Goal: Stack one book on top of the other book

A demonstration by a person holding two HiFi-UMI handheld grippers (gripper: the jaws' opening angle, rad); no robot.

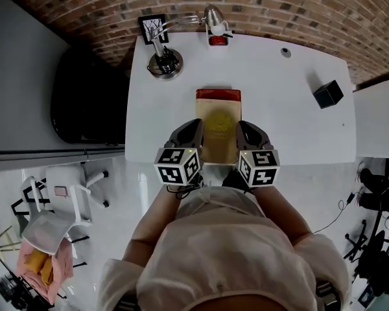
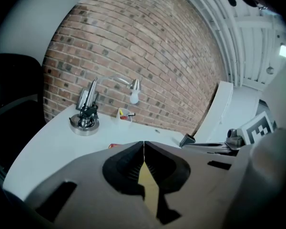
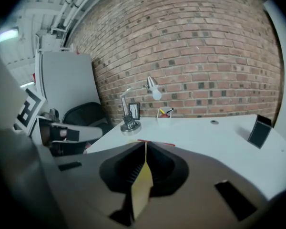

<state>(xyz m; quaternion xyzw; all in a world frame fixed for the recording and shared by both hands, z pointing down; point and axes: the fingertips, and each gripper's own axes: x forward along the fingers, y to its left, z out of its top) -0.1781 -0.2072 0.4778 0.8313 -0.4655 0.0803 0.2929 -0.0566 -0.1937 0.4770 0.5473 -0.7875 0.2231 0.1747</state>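
A tan book [image 1: 218, 131] lies on top of a red book [image 1: 218, 94] in the middle of the white table [image 1: 292, 135]; only the red book's far strip shows. My left gripper [image 1: 192, 127] hangs at the tan book's left side and my right gripper [image 1: 244, 128] at its right side, both near the front edge. In the left gripper view the jaws [image 2: 143, 144] are shut tip to tip with nothing between them, and the tan book [image 2: 148, 185] shows below through the gap. The right gripper [image 3: 146, 145] is shut the same way over the tan book [image 3: 142, 182].
A chrome desk lamp [image 1: 165, 60], a small picture frame [image 1: 153, 26] and a pen cup [image 1: 217, 39] stand along the table's back edge. A black box [image 1: 328, 94] sits at the right. A black chair [image 1: 84, 96] stands left of the table, before the brick wall.
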